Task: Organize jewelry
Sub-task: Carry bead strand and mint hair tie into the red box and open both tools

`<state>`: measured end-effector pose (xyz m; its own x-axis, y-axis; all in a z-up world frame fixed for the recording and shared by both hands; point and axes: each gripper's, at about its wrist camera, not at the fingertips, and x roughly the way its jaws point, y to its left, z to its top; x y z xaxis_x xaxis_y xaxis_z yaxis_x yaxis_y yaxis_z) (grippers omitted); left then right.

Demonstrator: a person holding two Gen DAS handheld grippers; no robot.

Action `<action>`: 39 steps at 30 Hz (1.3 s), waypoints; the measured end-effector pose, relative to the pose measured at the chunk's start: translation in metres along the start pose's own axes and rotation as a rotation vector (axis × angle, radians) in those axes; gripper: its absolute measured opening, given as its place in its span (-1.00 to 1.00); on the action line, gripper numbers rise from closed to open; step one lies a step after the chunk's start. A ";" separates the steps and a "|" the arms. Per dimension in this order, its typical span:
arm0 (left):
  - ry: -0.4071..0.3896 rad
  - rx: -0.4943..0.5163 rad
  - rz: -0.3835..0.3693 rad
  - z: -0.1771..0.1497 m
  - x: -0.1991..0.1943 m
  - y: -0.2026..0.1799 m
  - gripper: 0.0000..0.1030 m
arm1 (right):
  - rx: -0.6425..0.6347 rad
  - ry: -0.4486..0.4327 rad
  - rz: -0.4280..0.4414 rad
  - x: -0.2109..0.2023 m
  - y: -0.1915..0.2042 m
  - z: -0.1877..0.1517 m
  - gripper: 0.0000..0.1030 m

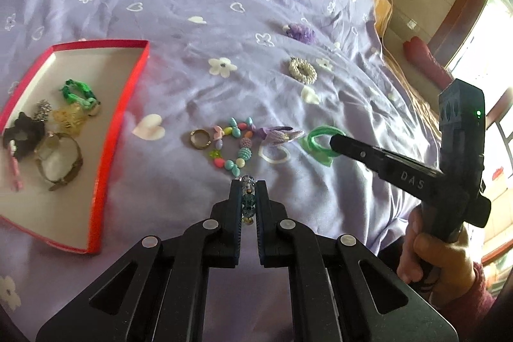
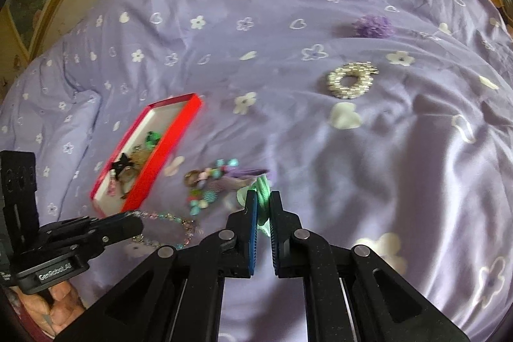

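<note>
1. Bedspread (image 1: 224, 5), lilac with white hearts and flowers, carries everything; a red-walled box lid (image 1: 128, 92) with a white floor lies toward its left edge.
2. Left gripper (image 1: 248, 185) is clenched on a string of clear and teal glass beads (image 1: 248, 201), pinched between its pads; in the right wrist view the rest of the strand trails from its tip in a loop over the bedspread.
3. Right gripper (image 2: 263, 197) is clamped on a green ring-shaped hair tie (image 2: 263, 185), with the band squeezed between the blue pads.
4. Between the box lid and the green tie lie a metal ring (image 1: 199, 138), a bracelet of pastel beads (image 1: 234, 146) and a purple bow clip (image 1: 279, 135), close together in a row.
5. Farther toward the far edge sit a pearl scrunchie (image 1: 303, 70) and a purple flower piece (image 1: 301, 32), well apart from the row.
6. Inside the box lid are a green braided band (image 1: 77, 93), a black scrunchie (image 1: 22, 130), a watch (image 1: 57, 159) and some gold and sparkly pieces, bunched near its left wall.
</note>
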<state>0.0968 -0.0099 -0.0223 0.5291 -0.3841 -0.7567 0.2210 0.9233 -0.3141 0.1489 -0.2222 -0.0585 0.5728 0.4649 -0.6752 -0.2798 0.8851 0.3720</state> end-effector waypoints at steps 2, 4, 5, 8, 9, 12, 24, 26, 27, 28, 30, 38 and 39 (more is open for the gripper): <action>-0.012 -0.007 0.005 -0.001 -0.006 0.003 -0.88 | -0.013 0.002 0.017 0.000 0.010 0.000 -0.87; -0.027 -0.016 0.014 -0.002 -0.014 0.008 -0.88 | -0.019 0.006 0.038 0.001 0.018 -0.001 -0.87; -0.033 -0.022 0.018 -0.003 -0.018 0.011 -0.88 | -0.022 0.009 0.046 0.001 0.022 -0.001 -0.87; -0.052 -0.046 0.029 -0.005 -0.029 0.022 -0.88 | -0.039 0.017 0.064 0.005 0.034 -0.001 -0.87; -0.060 -0.057 0.035 -0.005 -0.033 0.026 -0.88 | -0.042 0.019 0.071 0.006 0.038 -0.002 -0.87; -0.079 -0.078 0.048 -0.005 -0.043 0.036 -0.88 | -0.053 0.031 0.091 0.011 0.050 -0.003 -0.87; -0.145 -0.169 0.110 -0.004 -0.075 0.086 -0.88 | -0.122 0.071 0.165 0.036 0.102 -0.005 -0.87; -0.153 -0.187 0.120 -0.004 -0.080 0.096 -0.88 | -0.130 0.078 0.179 0.042 0.111 -0.004 -0.87; -0.158 -0.198 0.127 -0.004 -0.082 0.103 -0.88 | -0.135 0.082 0.187 0.045 0.116 -0.004 -0.87; -0.161 -0.204 0.132 -0.004 -0.083 0.106 -0.88 | -0.139 0.085 0.192 0.047 0.119 -0.004 -0.87; -0.167 -0.216 0.143 -0.004 -0.086 0.115 -0.88 | -0.146 0.093 0.203 0.052 0.127 -0.003 -0.87; -0.165 -0.251 0.176 -0.003 -0.084 0.145 -0.88 | -0.187 0.123 0.245 0.076 0.165 0.001 -0.87; -0.163 -0.255 0.177 -0.003 -0.083 0.147 -0.88 | -0.193 0.127 0.248 0.080 0.169 0.002 -0.87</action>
<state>0.0830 0.1578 -0.0076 0.6692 -0.1946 -0.7172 -0.0865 0.9381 -0.3353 0.1485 -0.0352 -0.0482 0.3719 0.6555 -0.6573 -0.5466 0.7269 0.4156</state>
